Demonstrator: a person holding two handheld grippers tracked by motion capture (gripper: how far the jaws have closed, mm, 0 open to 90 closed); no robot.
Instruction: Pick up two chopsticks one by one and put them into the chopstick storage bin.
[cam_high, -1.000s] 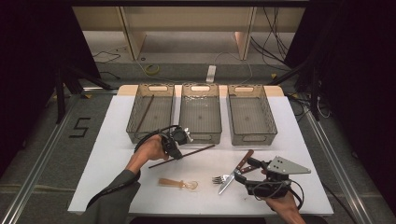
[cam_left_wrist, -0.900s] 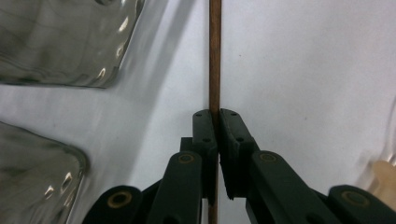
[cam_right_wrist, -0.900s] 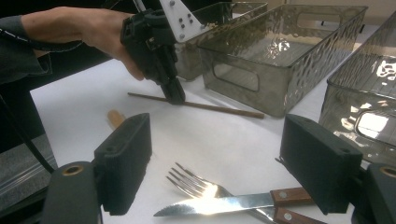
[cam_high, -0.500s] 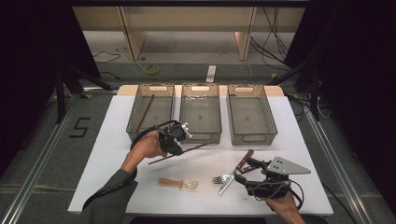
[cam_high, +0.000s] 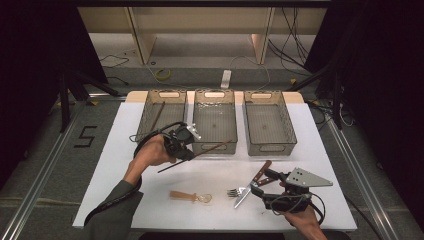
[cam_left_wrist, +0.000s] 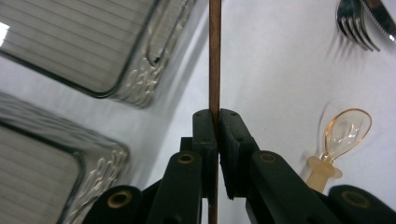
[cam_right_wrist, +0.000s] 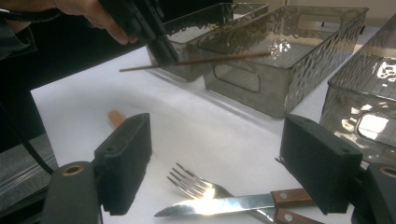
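White table (cam_high: 125, 200), three clear bins along its far edge: left gripper (cam_high: 186, 150) is clenching a brown chopstick (cam_high: 212, 148) above the table beside the middle bin (cam_high: 215, 125); right gripper (cam_high: 260, 189) is gaping, straddling knife (cam_high: 252, 183) and fork (cam_high: 235, 191) near the front edge.

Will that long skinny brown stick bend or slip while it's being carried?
Probably not bend: the long thin brown wooden stick stays straight, held near one end by the shut left gripper. It looks light. Being slim and off-centre, it might swivel.
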